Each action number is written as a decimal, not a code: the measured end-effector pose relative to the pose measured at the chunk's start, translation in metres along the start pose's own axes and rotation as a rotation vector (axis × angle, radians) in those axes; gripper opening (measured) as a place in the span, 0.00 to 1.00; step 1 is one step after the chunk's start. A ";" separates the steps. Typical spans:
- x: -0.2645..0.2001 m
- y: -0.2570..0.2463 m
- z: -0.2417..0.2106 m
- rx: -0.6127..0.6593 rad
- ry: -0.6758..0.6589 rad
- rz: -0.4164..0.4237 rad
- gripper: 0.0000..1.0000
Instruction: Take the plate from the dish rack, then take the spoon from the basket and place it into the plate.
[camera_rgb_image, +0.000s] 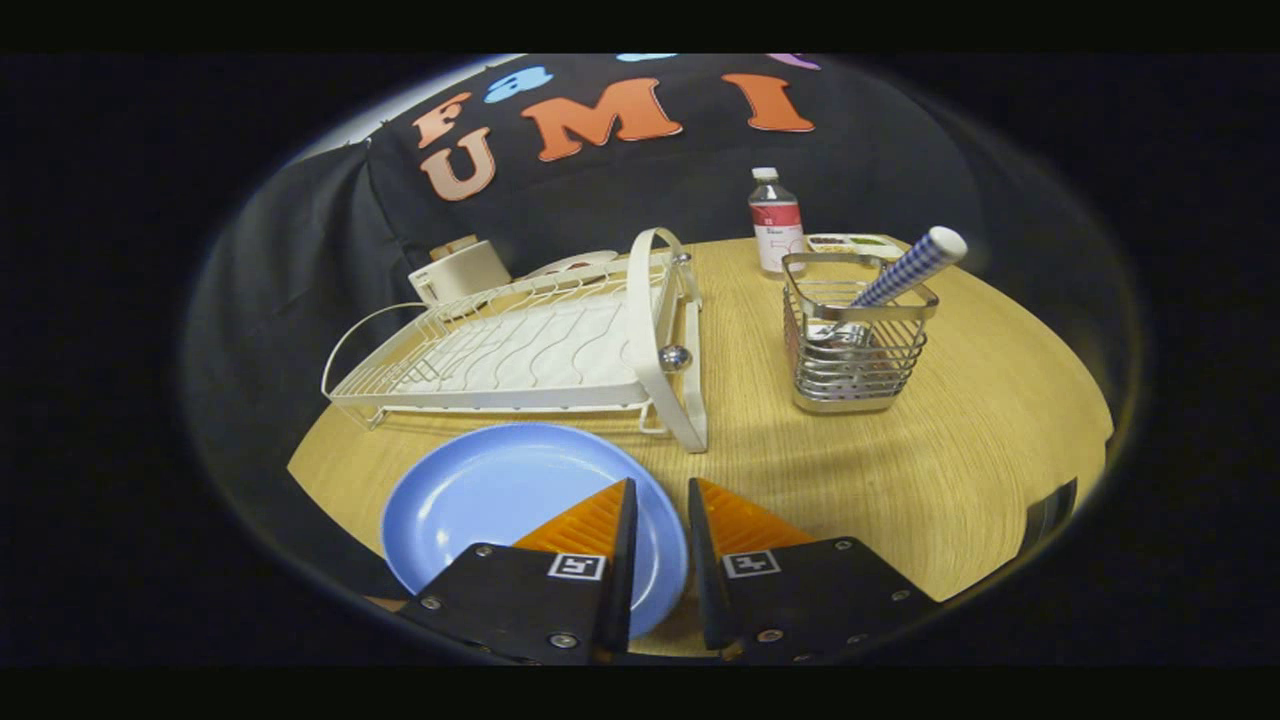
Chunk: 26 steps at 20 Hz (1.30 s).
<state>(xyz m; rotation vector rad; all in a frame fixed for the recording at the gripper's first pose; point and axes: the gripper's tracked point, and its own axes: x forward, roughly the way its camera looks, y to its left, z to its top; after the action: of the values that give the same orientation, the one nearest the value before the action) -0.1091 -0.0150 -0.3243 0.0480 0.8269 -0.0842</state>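
Wooden table (900, 480) bears the plate (500, 490), its rim between the narrowly parted, empty hand-held gripper (658, 490).

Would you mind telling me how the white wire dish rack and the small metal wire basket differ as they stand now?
The white wire dish rack is low, wide and holds nothing visible; the metal wire basket is upright, narrow and holds the checked-handled spoon. The rack lies just beyond the blue plate; the basket stands apart, near the bottle. Both rest on the wooden table. The gripper, fingers slightly apart, holds nothing.
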 end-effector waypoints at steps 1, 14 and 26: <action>-0.001 -0.003 0.004 -0.004 -0.021 -0.012 0.30; -0.047 -0.075 0.084 -0.044 -0.382 -0.249 0.62; -0.039 -0.094 0.122 -0.065 -0.544 -0.351 0.28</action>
<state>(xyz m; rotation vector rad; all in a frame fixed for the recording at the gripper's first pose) -0.0545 -0.1155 -0.2137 -0.1766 0.2861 -0.3834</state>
